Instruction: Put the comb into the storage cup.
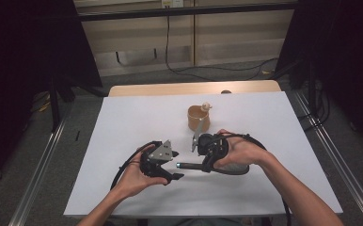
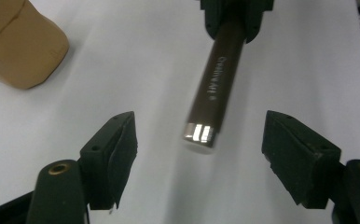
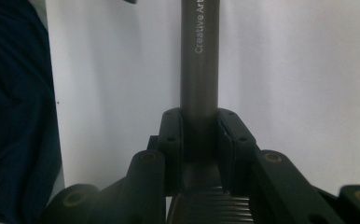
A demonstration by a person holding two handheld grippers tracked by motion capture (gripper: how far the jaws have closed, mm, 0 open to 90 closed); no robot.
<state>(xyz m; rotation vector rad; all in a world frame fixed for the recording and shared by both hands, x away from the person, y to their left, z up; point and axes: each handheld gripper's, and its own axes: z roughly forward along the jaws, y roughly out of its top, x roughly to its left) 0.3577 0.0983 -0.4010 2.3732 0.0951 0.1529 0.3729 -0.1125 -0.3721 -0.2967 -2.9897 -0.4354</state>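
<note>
right gripper (image 3: 200, 128): clamped on pen (image 3: 199, 60), held level above table (image 1: 123, 122) | left gripper (image 2: 199, 140): jaws apart, either side of pen tip, not touching | cup (image 1: 198, 118) behind

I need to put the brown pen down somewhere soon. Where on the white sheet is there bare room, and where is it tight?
Free: the white sheet left of the tan cup, the stretch right of it, and the near strip by the forearms. Crowded: the middle, where the left gripper faces the brown pen clamped in the right gripper, just below the cup.
</note>
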